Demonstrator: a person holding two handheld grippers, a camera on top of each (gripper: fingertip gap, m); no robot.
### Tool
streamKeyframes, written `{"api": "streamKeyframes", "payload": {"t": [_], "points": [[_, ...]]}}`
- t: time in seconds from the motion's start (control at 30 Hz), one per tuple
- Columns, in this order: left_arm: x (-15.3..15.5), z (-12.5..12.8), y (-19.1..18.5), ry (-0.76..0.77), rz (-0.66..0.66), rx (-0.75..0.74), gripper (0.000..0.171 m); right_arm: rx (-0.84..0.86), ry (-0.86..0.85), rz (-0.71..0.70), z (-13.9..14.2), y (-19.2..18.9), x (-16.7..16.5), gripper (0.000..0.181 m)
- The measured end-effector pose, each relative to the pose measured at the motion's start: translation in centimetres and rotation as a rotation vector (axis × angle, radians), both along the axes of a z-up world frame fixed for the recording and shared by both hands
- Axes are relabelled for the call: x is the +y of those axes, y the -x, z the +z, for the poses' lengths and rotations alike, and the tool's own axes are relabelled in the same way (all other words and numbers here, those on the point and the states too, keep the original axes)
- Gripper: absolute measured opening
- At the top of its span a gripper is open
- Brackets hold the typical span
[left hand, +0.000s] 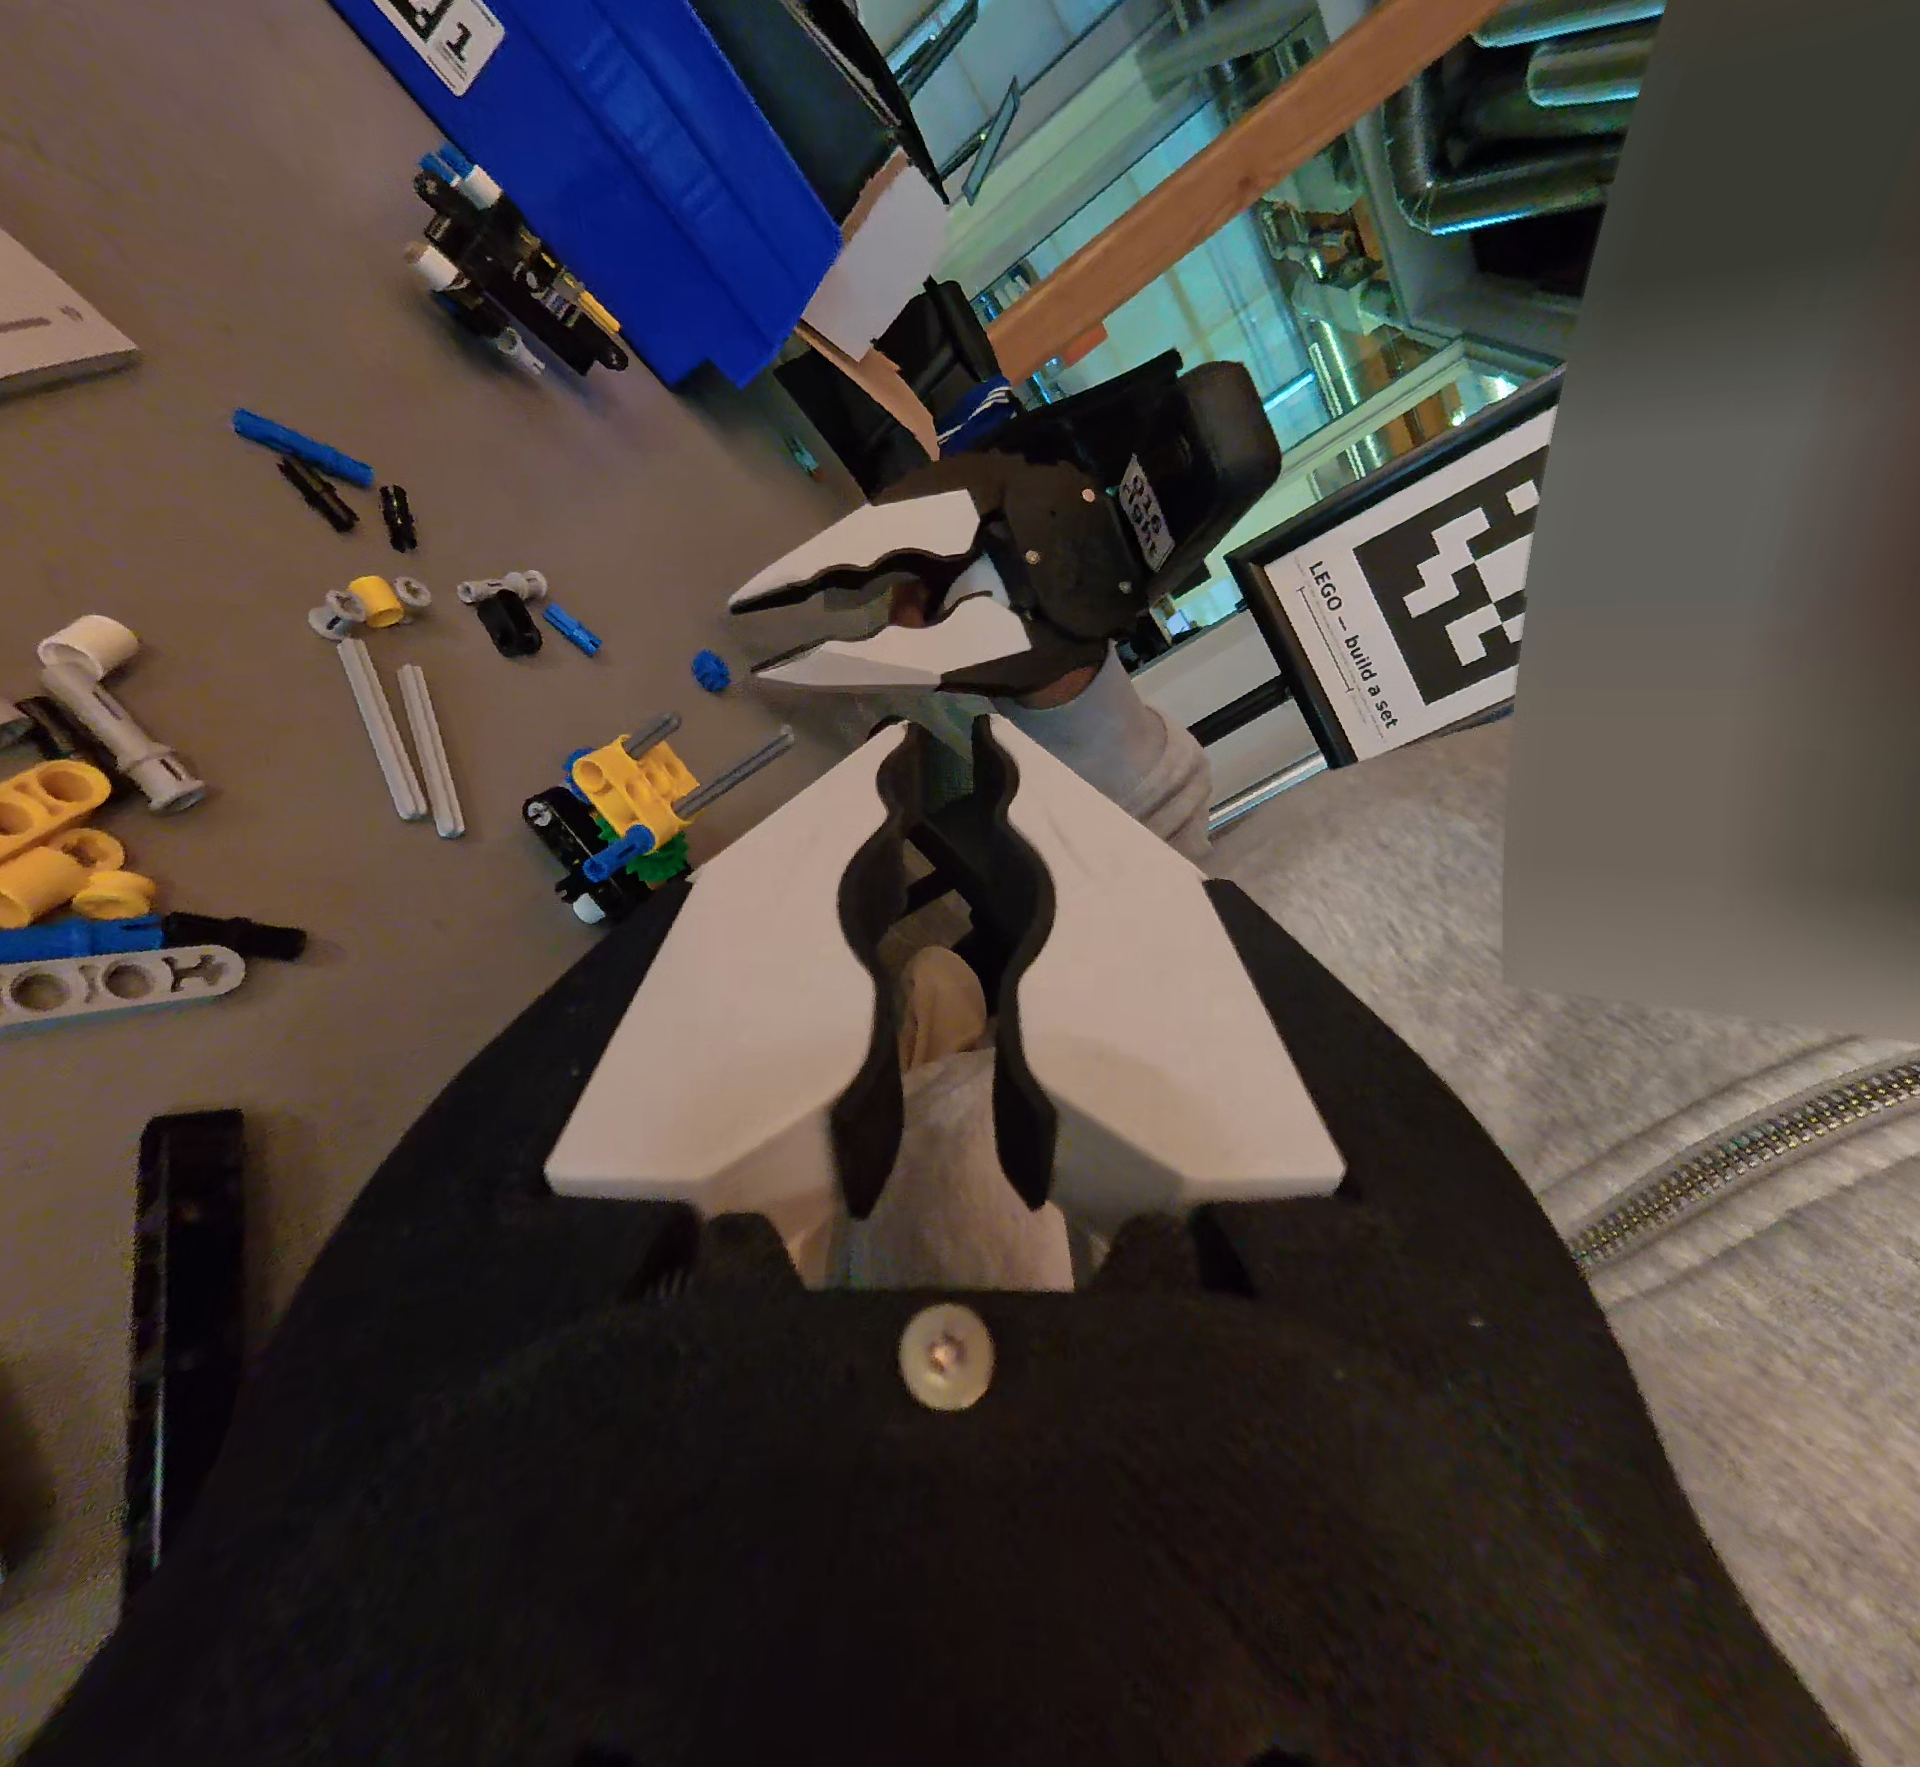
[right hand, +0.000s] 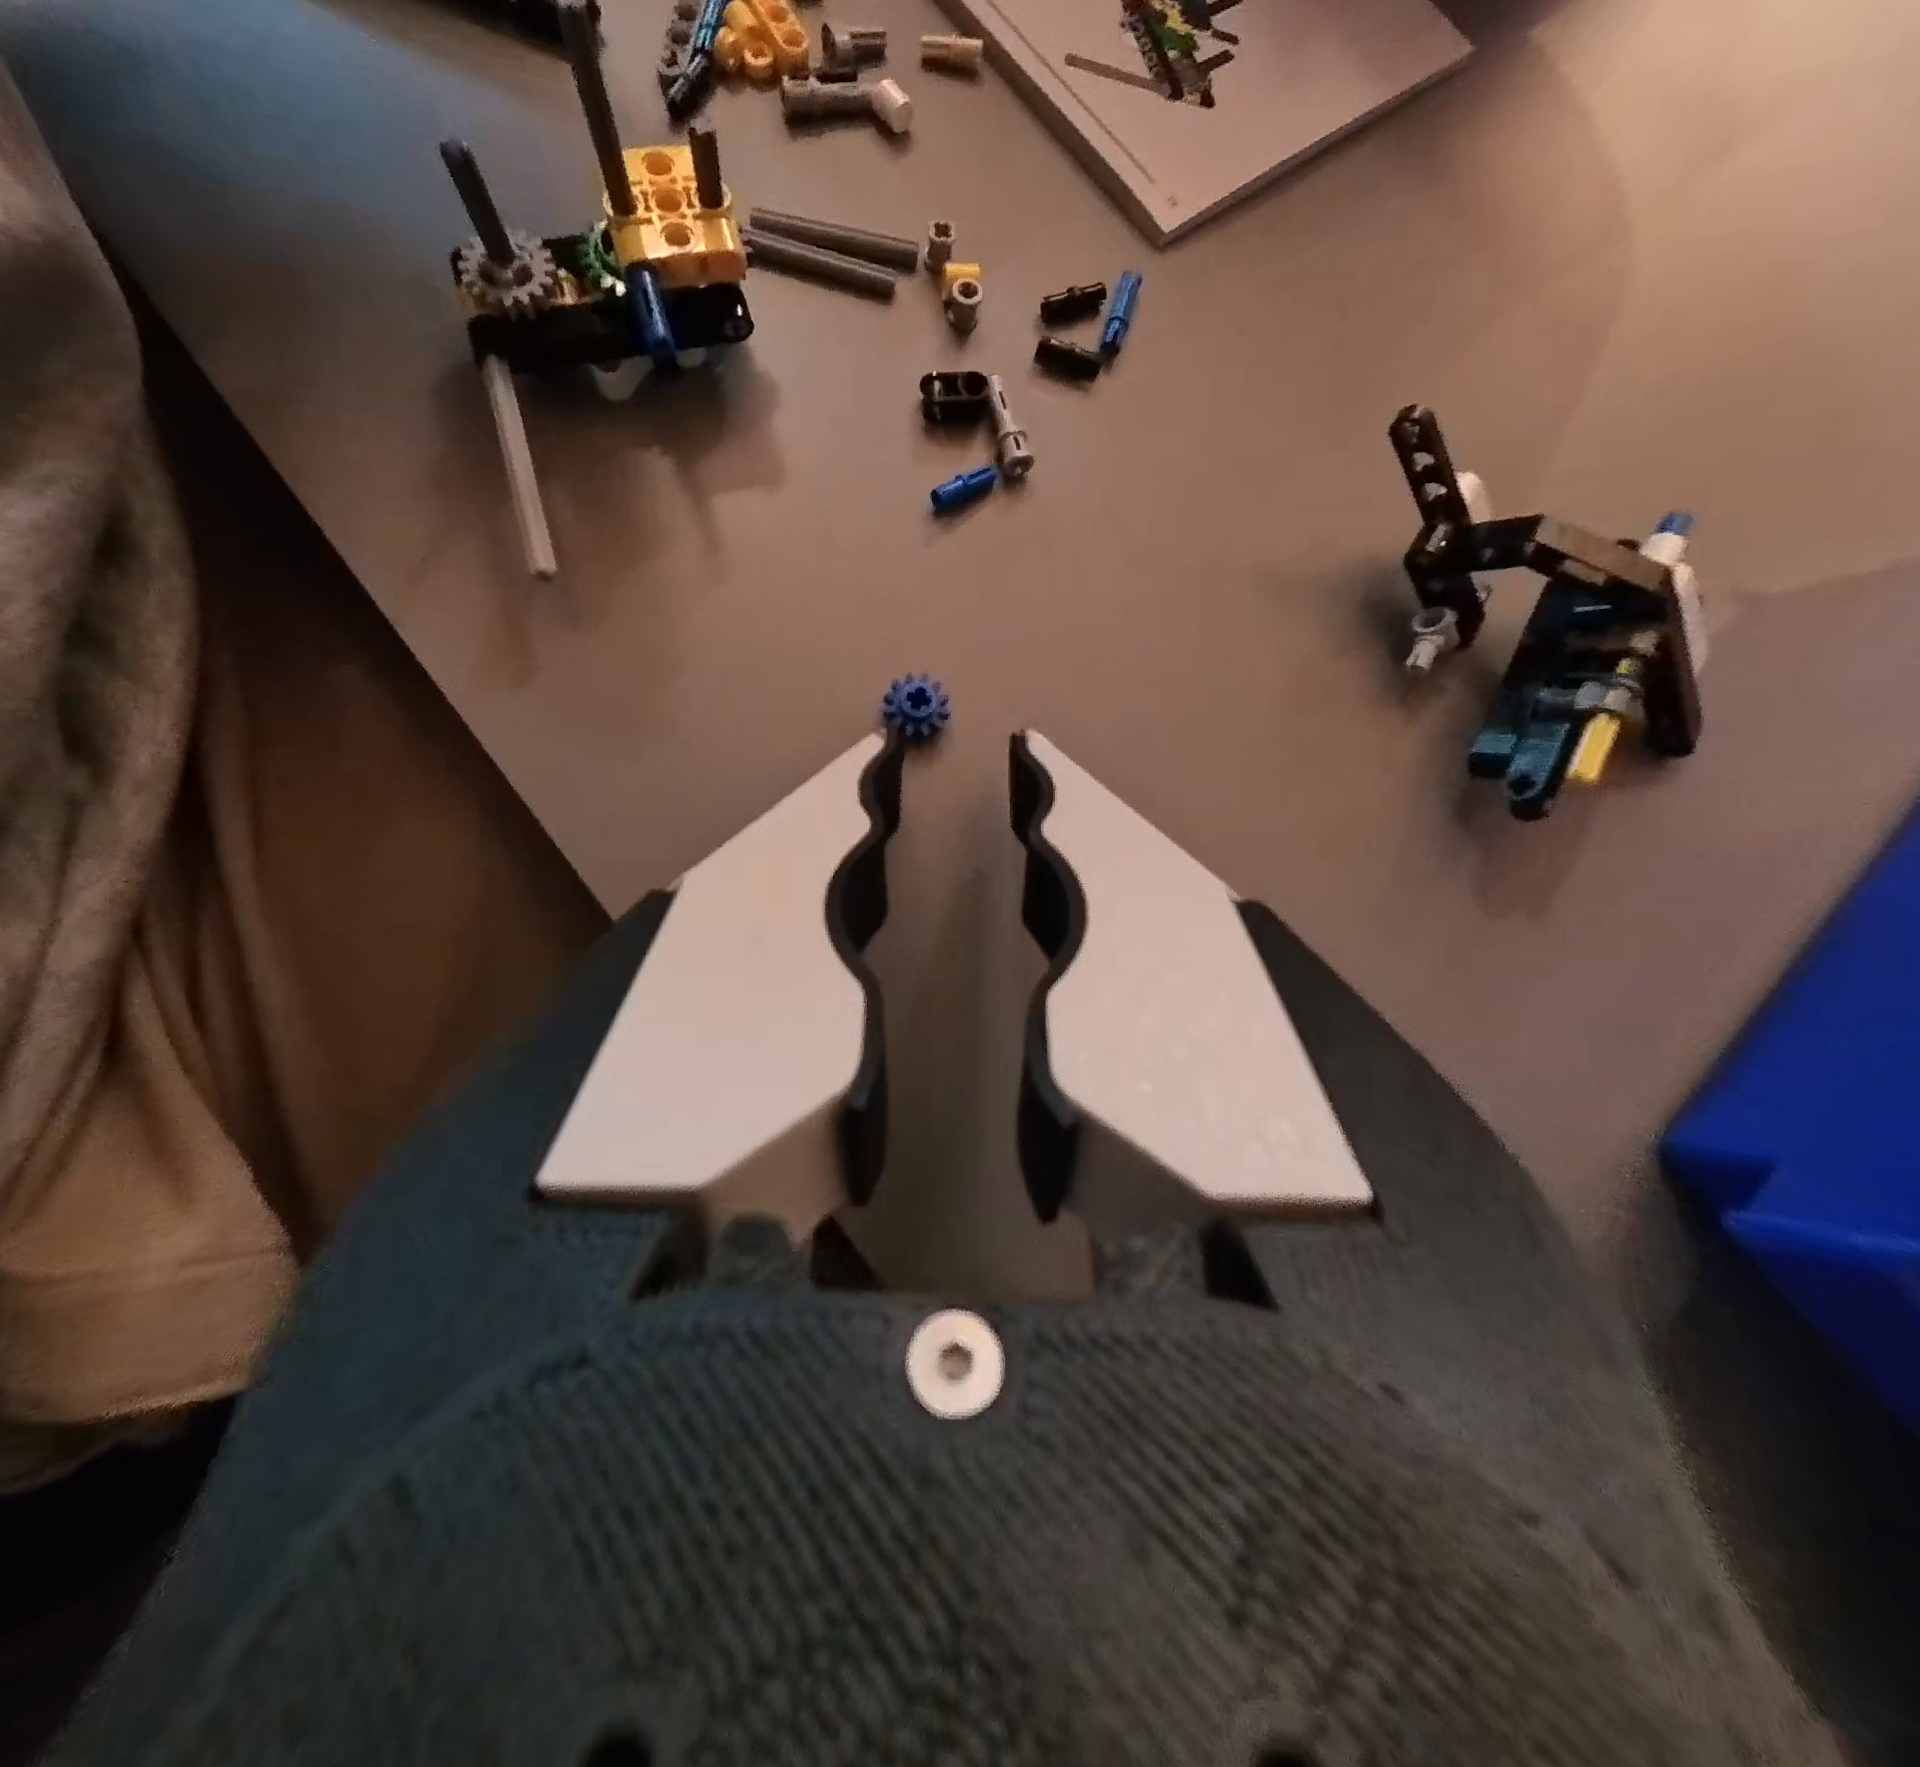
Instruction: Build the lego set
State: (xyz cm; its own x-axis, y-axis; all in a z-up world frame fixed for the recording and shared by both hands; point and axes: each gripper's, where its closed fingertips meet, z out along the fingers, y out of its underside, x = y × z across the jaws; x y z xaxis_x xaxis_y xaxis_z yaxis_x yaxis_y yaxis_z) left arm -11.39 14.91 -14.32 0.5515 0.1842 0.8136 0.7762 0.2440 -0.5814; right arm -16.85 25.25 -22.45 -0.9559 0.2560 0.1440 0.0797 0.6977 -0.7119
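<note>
A small blue gear lies on the grey table, just ahead of my right gripper's left fingertip. My right gripper is open and empty, low over the table. In the left wrist view the right gripper points at the same gear. A yellow and black sub-assembly with gears and upright axles stands further off; it also shows in the left wrist view. My left gripper is slightly open and empty, off the table edge, over a person's grey sweater.
A black sub-assembly stands at the right near a blue bin. An open instruction booklet lies at the back. Loose pins, axles and connectors are scattered mid-table, with yellow beams at the left. A framed marker sign stands beyond the table.
</note>
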Motion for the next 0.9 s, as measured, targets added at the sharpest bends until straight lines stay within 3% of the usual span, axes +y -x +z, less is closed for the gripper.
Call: {"api": "streamKeyframes", "payload": {"t": [0.2, 0.43, 0.9], "points": [[0.0, 0.0, 0.1, 0.011, 0.004, 0.005, 0.007, 0.023, 0.134, -0.231, 1.9, 2.1, 0.1, 0.02], [0.1, 0.0, 0.3, 0.023, 0.019, 0.012, 0.007, -0.044, 0.111, -0.163, -0.2, 0.0, -0.7, 0.019], [-2.2, -0.1, 1.7, 0.083, 0.096, 0.036, 0.01, -0.112, 0.08, -0.135, -1.1, -0.4, -1.2, 0.012]]}}
